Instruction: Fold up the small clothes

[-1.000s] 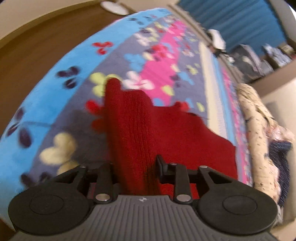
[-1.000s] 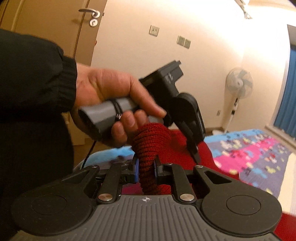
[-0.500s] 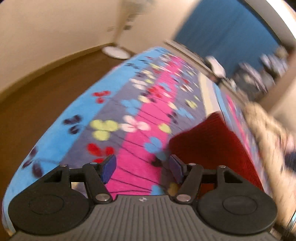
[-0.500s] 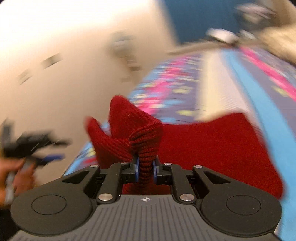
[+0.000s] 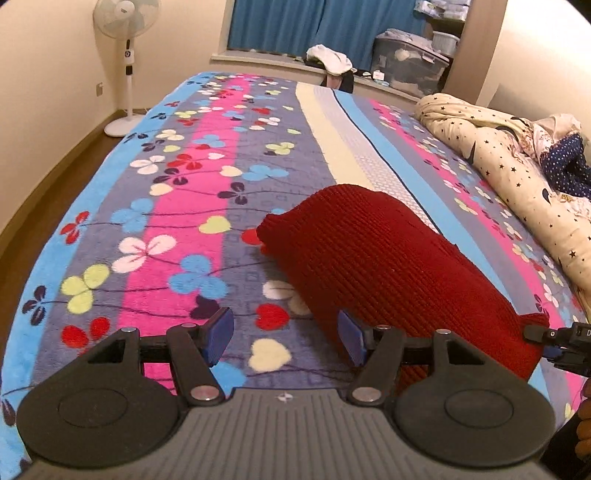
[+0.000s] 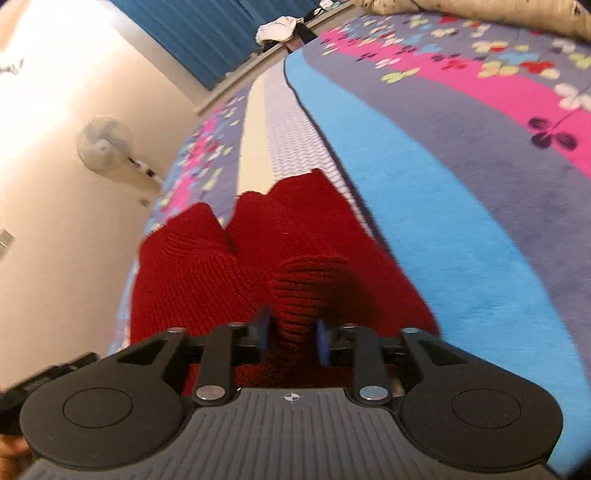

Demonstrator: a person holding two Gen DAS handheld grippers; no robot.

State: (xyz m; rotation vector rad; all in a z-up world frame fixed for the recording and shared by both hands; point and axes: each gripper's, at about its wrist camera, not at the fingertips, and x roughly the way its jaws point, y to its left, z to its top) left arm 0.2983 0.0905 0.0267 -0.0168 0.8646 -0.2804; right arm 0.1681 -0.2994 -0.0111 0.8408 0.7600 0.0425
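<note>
Bedroom around you, with a floral striped blanket (image 5: pixel 192 206) spread across the bed as your work surface; take the red knitted garment (image 5: pixel 384 266) lying on it as your landmark. Your left gripper (image 5: pixel 286 336) stands wide with nothing between its blue pads (image 5: pixel 221 332), hanging over bare blanket just beside the garment's near left edge; its right finger sits against that edge, though I cannot tell whether it touches. Your right gripper (image 6: pixel 291 338) has just been opening; a bunched fold of the red knit (image 6: pixel 306 288) stands between its pads (image 6: pixel 322 345), with a slim gap showing on each side, so the pinch looks loosened rather than pressing. From that fold the garment spreads away from the right gripper in uneven folded layers (image 6: pixel 221 258), its far edge reaching the cream stripe (image 6: pixel 255 147) of the blanket. To the garment's far right lies a rolled, star-printed duvet (image 5: pixel 491 147); beyond the garment's far left a pedestal fan (image 5: pixel 125 37) stands on the floor by the wall; straight past it, blue curtains (image 5: pixel 288 26) hang above a sill with white cloth (image 5: pixel 330 59) heaped on it and a storage tub (image 5: pixel 410 62) alongside.
</note>
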